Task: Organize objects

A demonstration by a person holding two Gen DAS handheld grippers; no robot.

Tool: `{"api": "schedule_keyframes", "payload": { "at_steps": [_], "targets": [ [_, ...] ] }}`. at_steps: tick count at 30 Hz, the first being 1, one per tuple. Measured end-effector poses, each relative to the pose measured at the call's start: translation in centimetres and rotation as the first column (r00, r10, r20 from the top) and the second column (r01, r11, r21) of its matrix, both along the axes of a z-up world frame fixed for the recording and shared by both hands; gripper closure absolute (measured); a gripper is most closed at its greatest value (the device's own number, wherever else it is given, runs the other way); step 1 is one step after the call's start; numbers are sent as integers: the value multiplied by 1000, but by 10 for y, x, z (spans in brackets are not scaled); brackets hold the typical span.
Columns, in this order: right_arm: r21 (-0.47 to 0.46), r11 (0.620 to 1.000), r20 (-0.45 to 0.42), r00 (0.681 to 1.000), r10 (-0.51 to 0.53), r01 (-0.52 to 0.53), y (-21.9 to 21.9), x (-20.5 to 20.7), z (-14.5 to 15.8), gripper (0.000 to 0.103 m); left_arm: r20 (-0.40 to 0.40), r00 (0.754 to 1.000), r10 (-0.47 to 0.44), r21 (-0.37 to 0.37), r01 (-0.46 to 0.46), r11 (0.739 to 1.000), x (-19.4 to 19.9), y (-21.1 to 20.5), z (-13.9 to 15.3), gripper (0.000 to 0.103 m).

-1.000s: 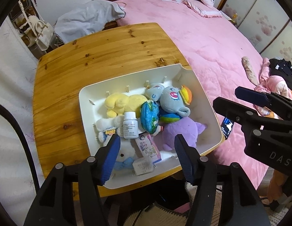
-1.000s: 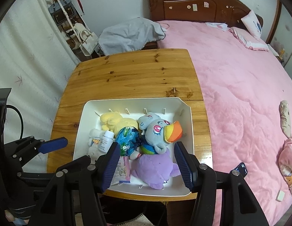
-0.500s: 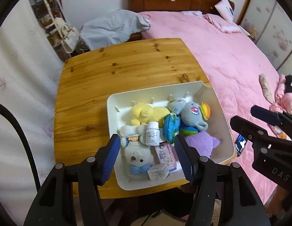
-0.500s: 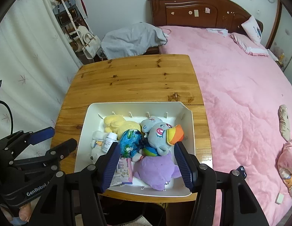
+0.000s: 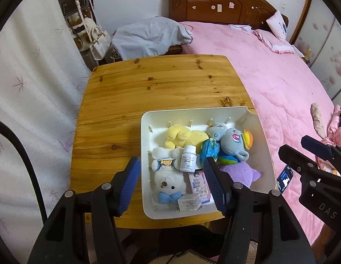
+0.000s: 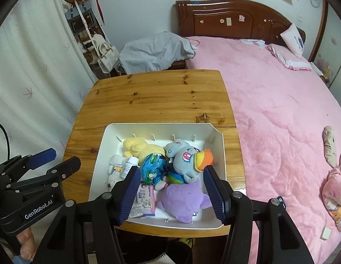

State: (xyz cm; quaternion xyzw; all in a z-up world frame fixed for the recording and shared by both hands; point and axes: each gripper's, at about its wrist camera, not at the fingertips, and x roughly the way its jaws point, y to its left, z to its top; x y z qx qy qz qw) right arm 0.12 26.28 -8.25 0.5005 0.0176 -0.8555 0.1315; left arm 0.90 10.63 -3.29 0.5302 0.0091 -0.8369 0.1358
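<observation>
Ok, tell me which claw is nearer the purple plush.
Right. The right claw hangs open directly over the purple plush, which shows between its fingers. The left claw, also open, sits further left, over the white bear.

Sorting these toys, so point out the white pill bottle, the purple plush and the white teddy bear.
white pill bottle (image 5: 188,158), left wrist view, label.
purple plush (image 6: 181,200), right wrist view, body.
white teddy bear (image 5: 168,183), left wrist view, face.

A wooden table stands beside a pink-quilted bed (dark carved headboard), white curtain left.
</observation>
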Motion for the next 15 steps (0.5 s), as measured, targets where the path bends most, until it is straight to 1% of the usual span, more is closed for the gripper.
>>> {"api": "schedule_keyframes", "payload": {
  "at_steps": [7,15],
  "targets": [
    [1,1000,-12,1000,3,-3,-1,3,2,43,-12,1000,20,-8,-20,1000,5,-1,4,39],
    [-1,1000,-19,1000,2,-2,1,4,5,43,-26,999,19,-22,-20,1000,9,0,8,39]
  ]
}}
